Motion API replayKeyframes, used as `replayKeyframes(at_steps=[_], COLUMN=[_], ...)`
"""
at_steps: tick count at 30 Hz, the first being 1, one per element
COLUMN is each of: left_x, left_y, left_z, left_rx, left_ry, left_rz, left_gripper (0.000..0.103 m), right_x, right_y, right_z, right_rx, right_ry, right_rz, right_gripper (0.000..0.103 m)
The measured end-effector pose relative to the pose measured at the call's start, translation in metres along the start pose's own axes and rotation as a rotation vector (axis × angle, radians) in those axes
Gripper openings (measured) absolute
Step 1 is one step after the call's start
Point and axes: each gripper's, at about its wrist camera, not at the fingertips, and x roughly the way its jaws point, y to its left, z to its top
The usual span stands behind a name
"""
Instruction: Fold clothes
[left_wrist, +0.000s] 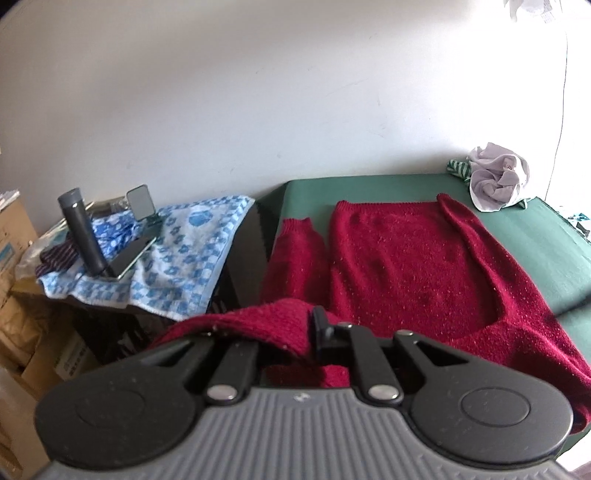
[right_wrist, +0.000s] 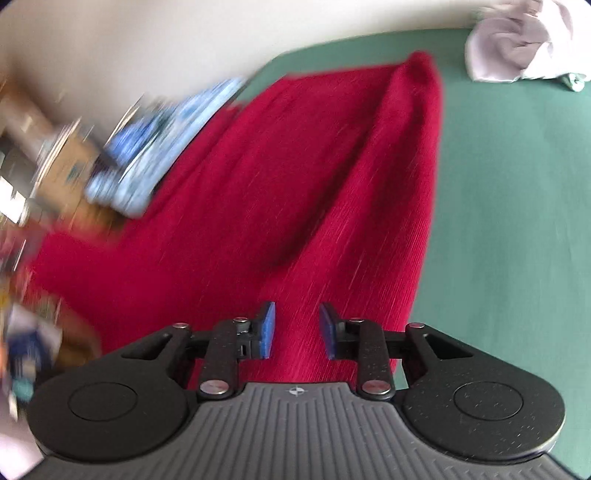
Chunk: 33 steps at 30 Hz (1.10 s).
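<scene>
A dark red knitted sweater lies spread on the green surface, one sleeve on its left and the other folded along its right side. My left gripper is shut on a near edge of the sweater, and the red cloth drapes over its left finger and hides it. In the blurred right wrist view, the sweater fills the middle. My right gripper hovers over its near part, open, the blue pads apart with only the cloth lying below them.
A crumpled pale garment sits at the far right of the green surface, with a green striped cloth behind it. Left of the surface, a blue-and-white towel carries a dark bottle and a phone. Cardboard boxes stand further left.
</scene>
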Motion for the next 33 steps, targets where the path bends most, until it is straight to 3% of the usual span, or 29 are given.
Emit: replayKeyframes(at_steps=[4, 6, 8, 9, 10, 11, 12, 15, 23, 27, 29, 31, 33], left_x=[0.009, 0.013, 0.016, 0.017, 0.018, 0.018, 0.018, 0.013, 0.009, -0.003, -0.003, -0.003, -0.005], left_y=[0.0, 0.001, 0.0, 0.0, -0.001, -0.002, -0.002, 0.007, 0.02, 0.02, 0.017, 0.015, 0.016], left_z=[0.006, 0.01, 0.013, 0.015, 0.016, 0.016, 0.017, 0.017, 0.009, 0.009, 0.007, 0.005, 0.001], left_rx=[0.02, 0.033, 0.049, 0.057, 0.065, 0.072, 0.076, 0.045, 0.012, 0.003, 0.014, 0.025, 0.027], left_ry=[-0.005, -0.009, -0.013, -0.014, -0.013, -0.01, -0.006, 0.003, 0.023, -0.017, -0.014, -0.006, 0.002], left_rz=[-0.016, -0.03, -0.039, -0.041, -0.038, -0.032, -0.027, -0.021, 0.052, 0.055, 0.06, 0.076, 0.09], left_gripper=[0.012, 0.014, 0.014, 0.014, 0.014, 0.014, 0.014, 0.014, 0.014, 0.014, 0.014, 0.014, 0.014], right_x=[-0.022, -0.022, -0.019, -0.018, -0.017, -0.015, -0.022, -0.04, -0.029, -0.059, -0.047, -0.02, -0.005], right_y=[0.043, 0.056, 0.065, 0.067, 0.064, 0.062, 0.06, 0.058, 0.063, 0.063, 0.059, 0.058, 0.058], right_z=[-0.053, -0.075, -0.088, -0.093, -0.094, -0.095, -0.094, -0.094, -0.094, -0.061, -0.047, -0.043, -0.053], right_rx=[-0.163, -0.214, -0.281, -0.304, -0.28, -0.257, -0.244, -0.234, -0.389, -0.297, -0.22, -0.197, -0.226], right_ry=[0.081, 0.096, 0.08, 0.068, 0.072, 0.075, 0.068, 0.058, 0.191, 0.043, -0.013, 0.01, 0.096], right_rz=[-0.08, -0.137, -0.224, -0.263, -0.282, -0.3, -0.285, -0.236, -0.245, -0.115, -0.119, -0.161, -0.177], right_gripper=[0.032, 0.04, 0.042, 0.037, 0.022, 0.014, 0.009, 0.009, 0.013, 0.019, 0.02, 0.014, 0.011])
